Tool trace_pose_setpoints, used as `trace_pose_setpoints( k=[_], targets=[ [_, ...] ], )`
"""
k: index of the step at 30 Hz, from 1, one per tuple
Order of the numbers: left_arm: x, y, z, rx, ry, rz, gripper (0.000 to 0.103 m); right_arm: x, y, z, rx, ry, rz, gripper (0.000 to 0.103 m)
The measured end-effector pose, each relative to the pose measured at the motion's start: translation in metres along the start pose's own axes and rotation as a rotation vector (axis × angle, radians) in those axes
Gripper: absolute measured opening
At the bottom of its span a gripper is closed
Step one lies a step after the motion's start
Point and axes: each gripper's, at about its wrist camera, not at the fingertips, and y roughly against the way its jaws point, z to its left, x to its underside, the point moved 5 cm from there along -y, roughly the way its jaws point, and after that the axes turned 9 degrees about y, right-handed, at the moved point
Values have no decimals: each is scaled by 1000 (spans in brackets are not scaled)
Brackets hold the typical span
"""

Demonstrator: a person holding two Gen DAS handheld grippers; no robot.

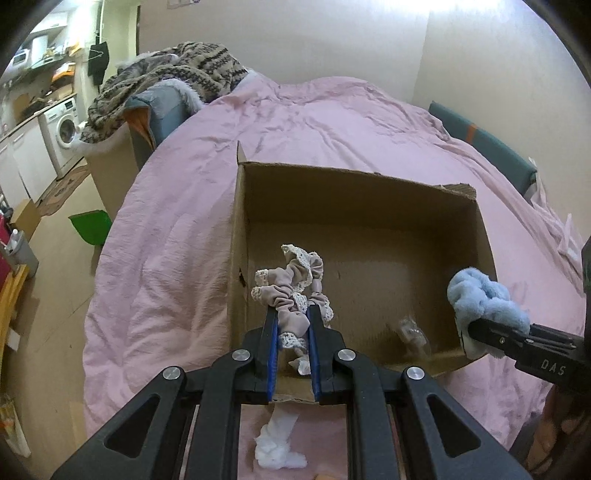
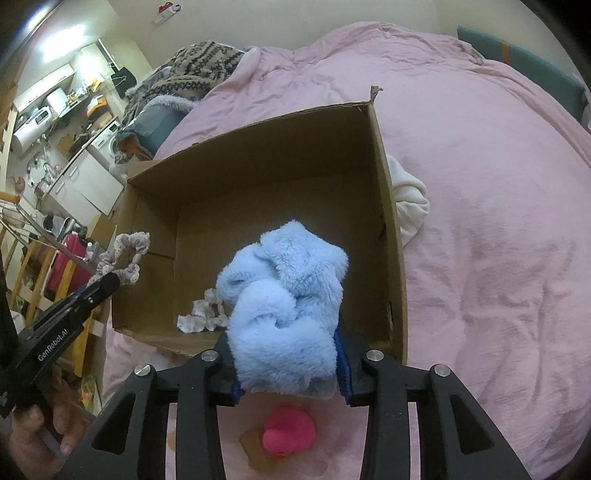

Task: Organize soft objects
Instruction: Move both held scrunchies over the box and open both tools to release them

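Left hand-held gripper point(image 1: 292, 317) pinches scrunchie point(image 1: 295, 280) above box point(image 1: 369, 192) left wall; right hand-held gripper point(image 2: 286, 354) clamps blue plush point(image 2: 284, 295) over near rim. Box floor mostly bare.

A bed under a wrinkled pink duvet point(image 1: 332, 122) fills the middle. At ten o'clock, a kitchen corner holds a washing machine point(image 1: 66, 129) and white cabinets point(image 1: 22, 162). Pale walls point(image 1: 295, 33) rise at twelve; beige floor point(image 1: 55, 302) lies at eight.
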Motion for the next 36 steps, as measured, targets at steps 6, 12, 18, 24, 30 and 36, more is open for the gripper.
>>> trace_pose_setpoints(
  k=[6, 12, 18, 24, 30, 36],
  targets=[
    [4, -8, -3, 4, -8, 26, 13, -2, -1, 2, -10, -8, -1, 43],
    [8, -7, -10, 12, -44, 24, 19, -3, 1, 4, -42, -7, -14, 50],
    [5, 3, -7, -18, -36, -27, 76, -7, 9, 2, 0, -10, -59, 73],
    [1, 10, -1, -38, -21, -40, 78, -12, 22, 4, 21, 6, -129, 87],
    [2, 17, 8, -58, 2, -43, 78, -10, 27, 11, 2, 31, -120, 88],
    [4, 31, 11, -60, 12, -56, 78, -2, 37, 20, -8, 57, -116, 88]
  ],
)
